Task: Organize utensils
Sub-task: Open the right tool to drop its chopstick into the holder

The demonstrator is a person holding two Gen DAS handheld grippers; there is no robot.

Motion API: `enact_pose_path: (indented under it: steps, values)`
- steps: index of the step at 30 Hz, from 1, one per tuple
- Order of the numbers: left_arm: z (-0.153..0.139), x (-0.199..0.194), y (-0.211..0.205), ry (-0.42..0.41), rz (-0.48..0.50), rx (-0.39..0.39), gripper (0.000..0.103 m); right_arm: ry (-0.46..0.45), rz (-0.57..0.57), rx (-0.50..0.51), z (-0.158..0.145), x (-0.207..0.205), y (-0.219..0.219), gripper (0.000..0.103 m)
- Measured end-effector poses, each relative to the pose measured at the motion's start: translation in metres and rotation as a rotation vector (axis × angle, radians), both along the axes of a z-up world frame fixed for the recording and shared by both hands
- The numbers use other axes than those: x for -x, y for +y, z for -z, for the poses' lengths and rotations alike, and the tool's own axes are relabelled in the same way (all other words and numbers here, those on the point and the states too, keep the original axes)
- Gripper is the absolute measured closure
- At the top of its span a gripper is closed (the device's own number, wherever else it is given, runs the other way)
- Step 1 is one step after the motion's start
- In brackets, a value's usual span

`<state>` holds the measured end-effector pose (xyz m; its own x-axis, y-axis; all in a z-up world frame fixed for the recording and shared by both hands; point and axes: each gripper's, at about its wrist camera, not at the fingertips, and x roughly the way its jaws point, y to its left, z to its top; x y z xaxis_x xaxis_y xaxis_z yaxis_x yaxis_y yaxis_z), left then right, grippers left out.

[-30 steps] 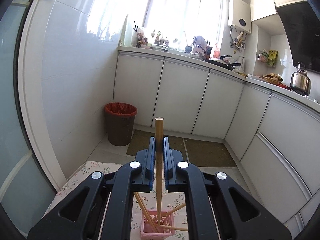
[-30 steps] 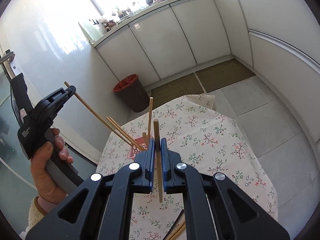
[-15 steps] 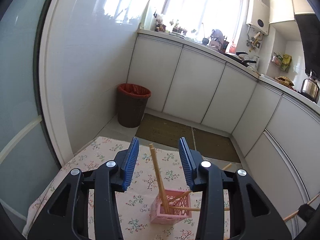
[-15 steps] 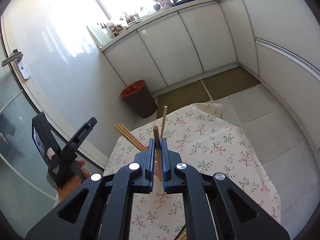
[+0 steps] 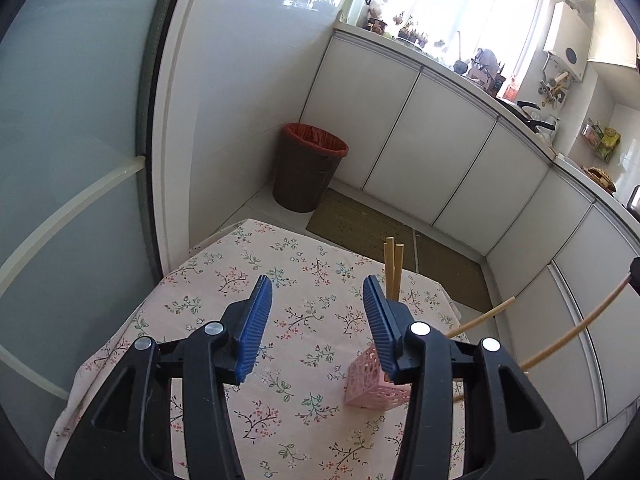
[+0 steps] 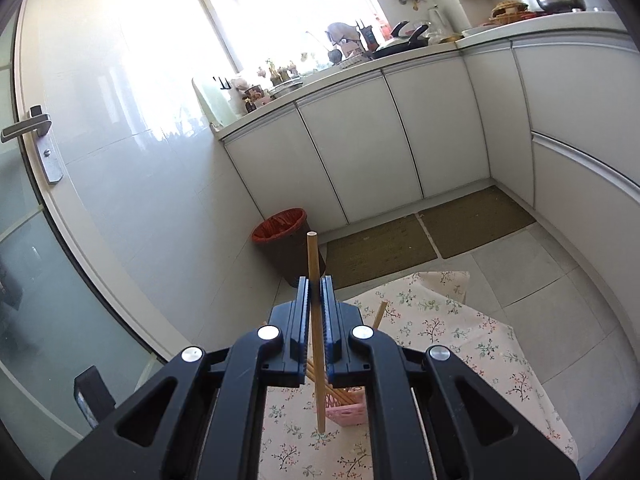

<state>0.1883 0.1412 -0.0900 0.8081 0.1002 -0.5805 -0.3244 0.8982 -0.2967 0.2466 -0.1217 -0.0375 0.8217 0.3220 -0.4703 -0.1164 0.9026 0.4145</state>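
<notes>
Chopstick (image 6: 314,300): clamped upright in right tongs (image 6: 316,312), tip hanging above pink holder (image 6: 347,410) on tabletop (image 5: 224,276). Left tongs (image 5: 316,320): opening, nothing between. Step: loading holder. Next: lower tip into holder, release.

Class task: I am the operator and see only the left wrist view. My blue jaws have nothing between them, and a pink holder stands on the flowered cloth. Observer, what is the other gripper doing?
Observer: The right gripper is shut on a single chopstick, held nearly upright.

Operator: Where is that chopstick relative to the holder?

Observer: Its lower tip hangs just in front of the pink holder, above the flowered cloth, not yet inside.

Operator: My own jaws hide most of the holder's contents. What is in it?

Observer: In the right wrist view, several chopsticks already lie slanted in it.

Operator: Anything on the wall I cannot see?

Observer: A metal door handle on the glass door's frame.
</notes>
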Motion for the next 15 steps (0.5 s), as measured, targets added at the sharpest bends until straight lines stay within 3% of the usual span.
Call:
enact_pose_path:
  steps: [3,5,6,7,9,15]
  values:
    - [0.004,-0.003,0.008,0.018,-0.007,0.022,0.059,0.01,0.032,0.045,0.016,-0.018,0.011,0.096]
    - [0.005,-0.005,0.01,0.027,-0.007,0.029,0.059,0.052,0.072,0.083,0.039,-0.034,0.017,0.089]
    - [0.005,-0.007,0.01,0.031,-0.007,0.027,0.058,0.086,0.082,0.099,0.052,-0.041,0.019,0.072]
    - [0.005,-0.007,0.01,0.031,-0.008,0.026,0.057,0.112,0.09,0.105,0.064,-0.046,0.019,0.064]
    - [0.003,-0.006,0.01,0.025,-0.01,0.017,0.048,0.146,0.105,0.121,0.082,-0.047,0.018,0.064]
    - [0.003,-0.008,0.003,0.031,0.007,-0.009,0.046,0.125,0.12,0.177,0.09,-0.029,0.011,0.06]
